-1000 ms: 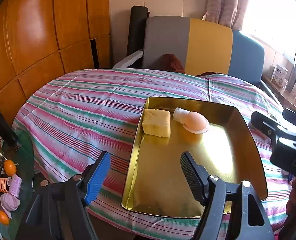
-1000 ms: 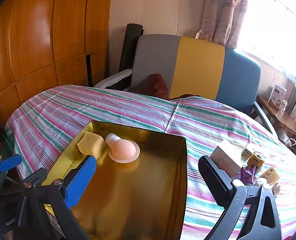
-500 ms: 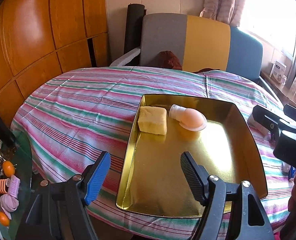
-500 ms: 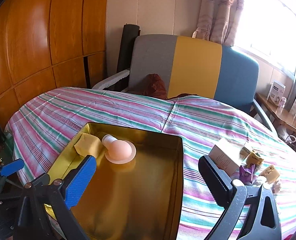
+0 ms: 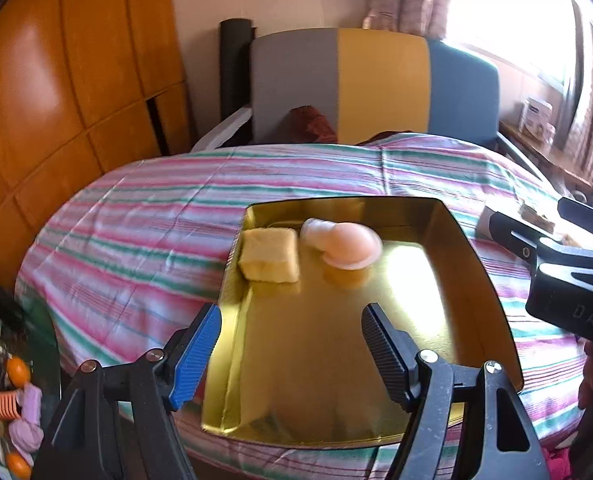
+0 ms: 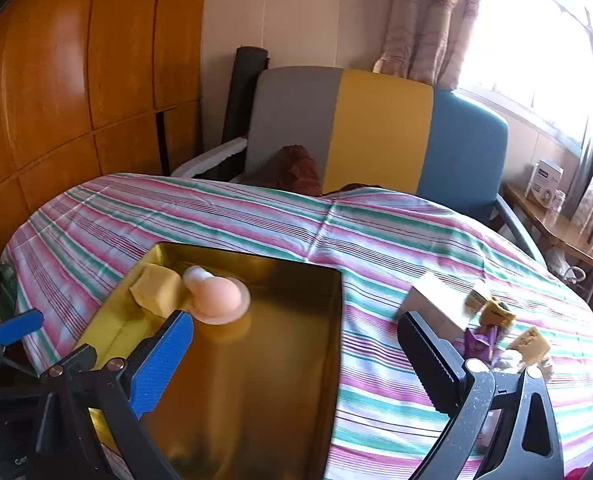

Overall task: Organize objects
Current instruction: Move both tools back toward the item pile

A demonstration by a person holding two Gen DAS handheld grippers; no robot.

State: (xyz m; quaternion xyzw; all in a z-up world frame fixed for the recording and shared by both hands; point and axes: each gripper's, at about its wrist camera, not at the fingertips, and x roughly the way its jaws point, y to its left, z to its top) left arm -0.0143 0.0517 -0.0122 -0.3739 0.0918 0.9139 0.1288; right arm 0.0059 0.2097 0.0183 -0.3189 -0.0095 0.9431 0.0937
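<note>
A gold tray [image 5: 484, 280] [image 6: 336, 300] lies on the striped tablecloth. In it sit a yellow sponge block [image 5: 270, 260] [image 6: 156, 288] and a peach rubber piece with a white neck [image 5: 346, 242] [image 6: 218, 296], side by side at the far end. My left gripper [image 5: 290, 344] is open and empty above the tray's near left part. My right gripper [image 6: 296, 352] is open and empty over the tray's right side; it also shows at the right edge of the left wrist view [image 5: 552, 248]. A white box [image 6: 436, 304] and several small wrapped items [image 6: 492, 320] lie right of the tray.
A grey, yellow and blue sofa [image 6: 376, 128] stands behind the table, with wood panelling [image 6: 76, 80] to the left. A glass side table with small orange and pink items [image 5: 16, 408] is at the lower left. A shelf with a white box [image 6: 544, 180] is by the window.
Both grippers have drawn back and risen a little from the tray, which now looks farther away. The jaws stay open. The objects in the tray have not moved.
</note>
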